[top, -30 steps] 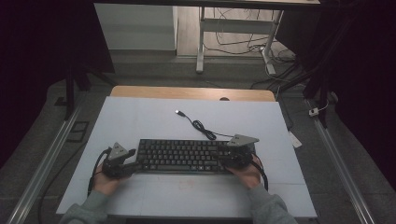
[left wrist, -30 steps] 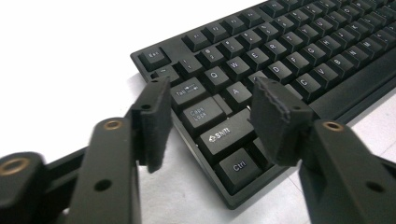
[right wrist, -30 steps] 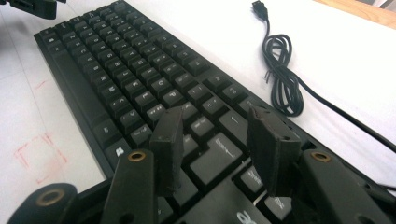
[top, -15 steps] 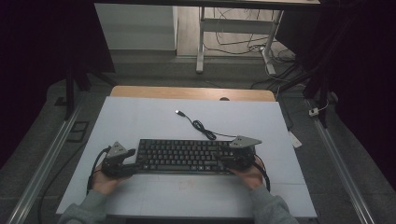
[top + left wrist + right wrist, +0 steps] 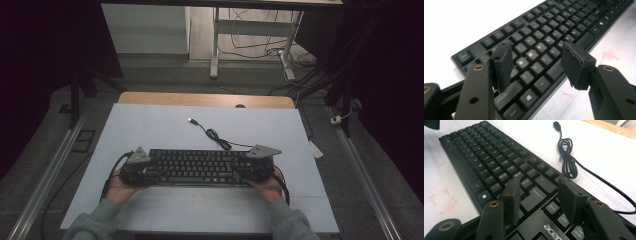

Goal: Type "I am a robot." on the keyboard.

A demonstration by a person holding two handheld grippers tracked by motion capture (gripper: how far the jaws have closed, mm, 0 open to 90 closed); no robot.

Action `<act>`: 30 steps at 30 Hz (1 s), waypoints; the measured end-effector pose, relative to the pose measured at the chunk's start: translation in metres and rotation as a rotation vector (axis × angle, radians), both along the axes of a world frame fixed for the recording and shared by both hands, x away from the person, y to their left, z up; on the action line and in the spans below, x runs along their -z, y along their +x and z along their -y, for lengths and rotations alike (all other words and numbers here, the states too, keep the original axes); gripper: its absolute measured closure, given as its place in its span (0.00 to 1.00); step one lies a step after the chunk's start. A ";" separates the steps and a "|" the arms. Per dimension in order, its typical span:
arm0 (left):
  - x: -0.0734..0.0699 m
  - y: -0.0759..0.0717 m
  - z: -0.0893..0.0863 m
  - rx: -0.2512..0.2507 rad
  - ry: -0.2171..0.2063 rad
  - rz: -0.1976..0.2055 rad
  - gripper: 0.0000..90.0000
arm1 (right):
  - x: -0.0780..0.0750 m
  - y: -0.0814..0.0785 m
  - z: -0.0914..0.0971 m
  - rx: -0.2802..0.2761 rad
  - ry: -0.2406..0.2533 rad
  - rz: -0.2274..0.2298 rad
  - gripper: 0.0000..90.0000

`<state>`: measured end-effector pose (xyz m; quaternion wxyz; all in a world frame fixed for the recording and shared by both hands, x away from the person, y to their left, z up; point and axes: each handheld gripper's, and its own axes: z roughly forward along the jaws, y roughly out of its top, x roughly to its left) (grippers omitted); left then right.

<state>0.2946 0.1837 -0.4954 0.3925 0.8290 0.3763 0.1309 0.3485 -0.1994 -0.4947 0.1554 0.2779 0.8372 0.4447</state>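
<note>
A black keyboard lies flat on the white mat, its keys facing up. My left gripper hovers over the keyboard's left end and has just been closing a little. The jaws still stand apart, with keys below the gap and neither pad pressing on anything. My right gripper is open above the right end, by the Enter and Delete keys. The keyboard's black cable coils behind it and ends in a loose USB plug.
Faint red pen marks sit on the mat in front of the keyboard. A strip of wooden tabletop shows beyond the mat. Metal rails run down both sides. A small white item lies off the mat's right edge.
My left gripper has shifted slightly right, farther over the keyboard's left end. The right gripper and the keyboard stay where they were.
</note>
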 end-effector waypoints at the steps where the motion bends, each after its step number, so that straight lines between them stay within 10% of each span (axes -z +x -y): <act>1: -0.001 0.002 0.003 0.009 0.003 -0.004 0.50 | 0.000 -0.001 0.001 -0.001 -0.003 -0.002 0.58; 16: 0.003 0.015 0.042 0.182 0.058 -0.073 0.98 | 0.002 -0.007 0.008 0.012 -0.004 -0.003 0.58; 30: 0.020 0.015 0.058 0.205 0.115 -0.085 0.99 | 0.005 -0.007 0.006 0.000 -0.030 0.000 0.57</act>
